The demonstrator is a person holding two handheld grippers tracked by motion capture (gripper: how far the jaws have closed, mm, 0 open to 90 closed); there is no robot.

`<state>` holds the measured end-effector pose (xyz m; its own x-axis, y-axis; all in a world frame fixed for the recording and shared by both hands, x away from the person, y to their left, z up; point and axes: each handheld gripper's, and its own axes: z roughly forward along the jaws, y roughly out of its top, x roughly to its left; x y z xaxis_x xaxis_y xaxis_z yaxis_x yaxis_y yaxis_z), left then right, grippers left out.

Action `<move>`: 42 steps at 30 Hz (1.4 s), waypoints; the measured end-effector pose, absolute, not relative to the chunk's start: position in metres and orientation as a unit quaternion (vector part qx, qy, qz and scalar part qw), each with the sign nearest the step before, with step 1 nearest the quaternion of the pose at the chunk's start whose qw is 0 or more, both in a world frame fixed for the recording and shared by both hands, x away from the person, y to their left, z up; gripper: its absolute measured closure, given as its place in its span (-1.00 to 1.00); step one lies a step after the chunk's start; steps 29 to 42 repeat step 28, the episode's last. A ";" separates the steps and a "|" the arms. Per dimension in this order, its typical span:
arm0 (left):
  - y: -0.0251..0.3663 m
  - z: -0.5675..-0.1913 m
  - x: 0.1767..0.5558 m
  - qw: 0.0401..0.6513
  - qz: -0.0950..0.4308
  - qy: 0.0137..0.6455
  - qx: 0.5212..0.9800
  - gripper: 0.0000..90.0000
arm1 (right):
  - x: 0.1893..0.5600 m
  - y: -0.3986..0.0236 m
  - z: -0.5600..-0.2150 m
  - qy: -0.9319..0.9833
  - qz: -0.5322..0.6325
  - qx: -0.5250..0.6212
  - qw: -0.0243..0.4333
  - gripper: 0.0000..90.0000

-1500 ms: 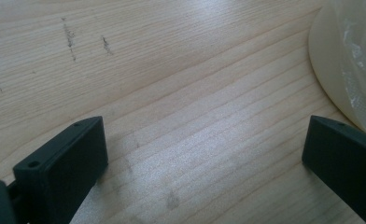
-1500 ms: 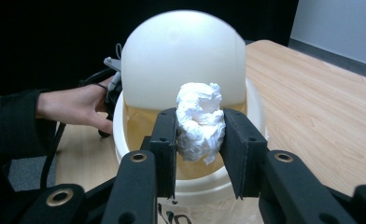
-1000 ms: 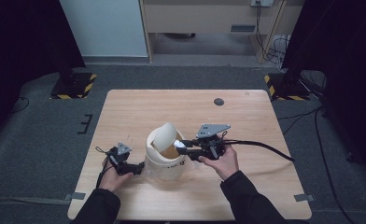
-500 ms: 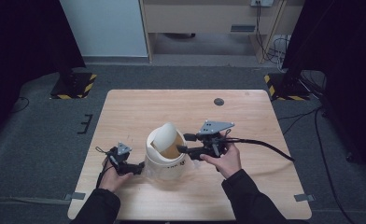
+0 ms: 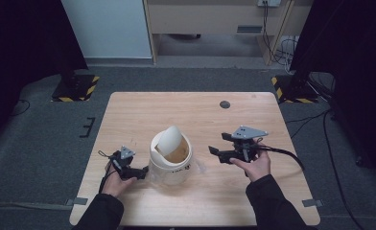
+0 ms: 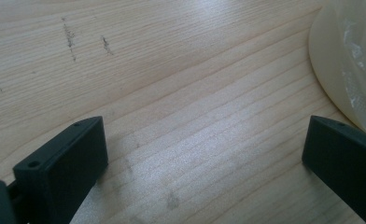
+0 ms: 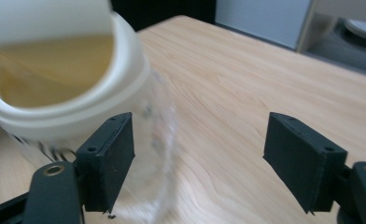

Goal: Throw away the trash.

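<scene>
Wooden table (image 5: 128,115), left to right: left gripper (image 5: 139,171) lies low on the wood just beside the bin (image 5: 170,160), jaws spread wide and empty, probably parked to steady the base. Bin sits mid-table toward the near edge, swing lid (image 5: 168,139) tipped open. Right gripper (image 5: 217,154) hovers to its right, aimed at it, jaws wide, holding nothing, hand cupped under the body.
</scene>
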<state>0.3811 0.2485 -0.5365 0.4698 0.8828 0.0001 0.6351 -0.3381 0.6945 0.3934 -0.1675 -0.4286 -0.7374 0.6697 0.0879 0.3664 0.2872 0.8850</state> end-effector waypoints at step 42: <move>0.248 -0.536 0.381 0.322 0.193 0.479 0.794 -1.00 | 0.411 -0.282 -0.515 0.786 0.331 0.494 0.170 -0.62</move>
